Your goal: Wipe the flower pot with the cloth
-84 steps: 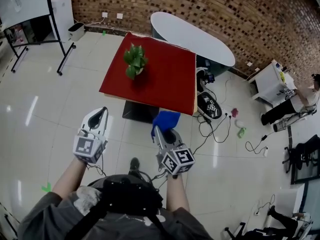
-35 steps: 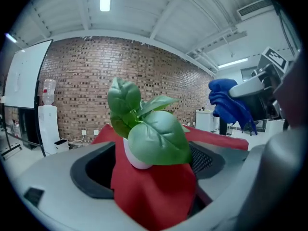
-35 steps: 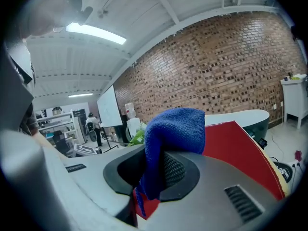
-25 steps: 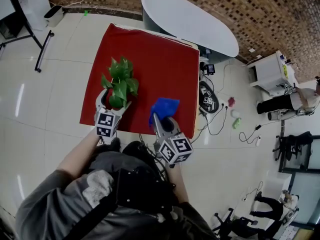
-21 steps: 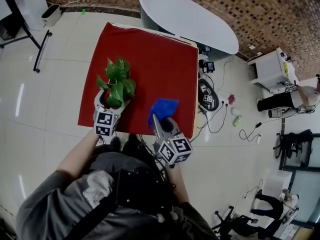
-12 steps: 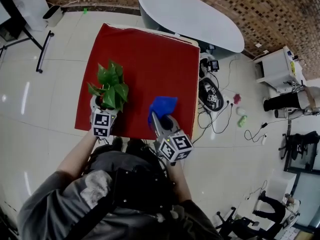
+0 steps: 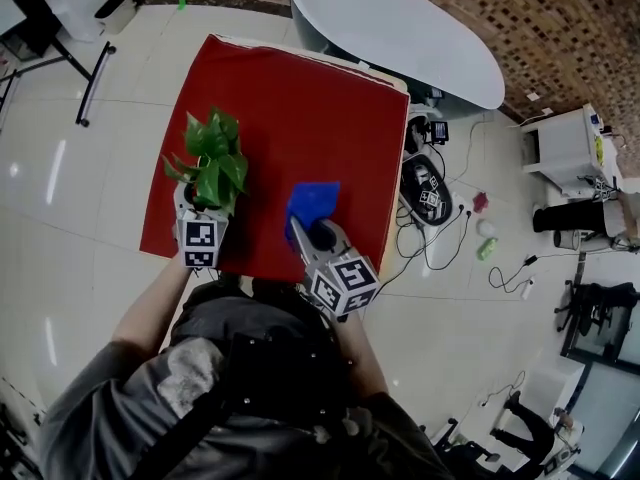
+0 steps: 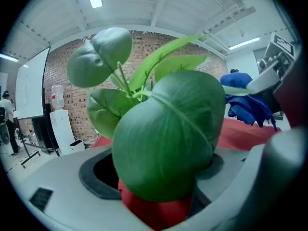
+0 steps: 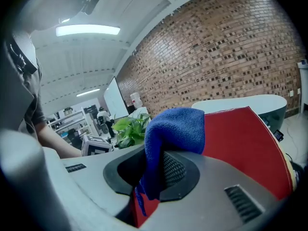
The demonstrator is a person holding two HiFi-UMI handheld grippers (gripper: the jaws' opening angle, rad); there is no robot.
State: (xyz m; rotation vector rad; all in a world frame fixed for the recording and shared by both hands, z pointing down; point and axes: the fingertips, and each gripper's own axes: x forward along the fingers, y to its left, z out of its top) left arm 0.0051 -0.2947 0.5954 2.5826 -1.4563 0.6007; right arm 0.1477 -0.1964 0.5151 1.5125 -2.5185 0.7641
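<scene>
Plant (image 7: 208, 160): broad green leaves on thin stems, glossy and intact, standing at the near left part of the red table (image 7: 300, 98). The pot is almost wholly hidden under the leaves in the head view. In the left gripper view one large leaf (image 8: 166, 134) fills the middle of the frame. A red patch shows below it, and it cannot be told whether that is pot or table.

Left gripper (image 7: 200, 206): jaws set wide on either side of the plant's base and have just been closing a little. Leaves stand between them, and no pad is seen pressing on anything.

Right gripper (image 7: 303, 236): clenched on the cloth (image 9: 173, 129). The cloth is blue and nappy, folded over the far jaw's ribbed pad, with a loose corner hanging down between the jaws. In the head view it lies over the table's near edge, right of the plant and apart from it.

Surroundings: a white oval table (image 7: 400, 28) stands past the red one, with a brick wall (image 9: 231, 52) behind.
</scene>
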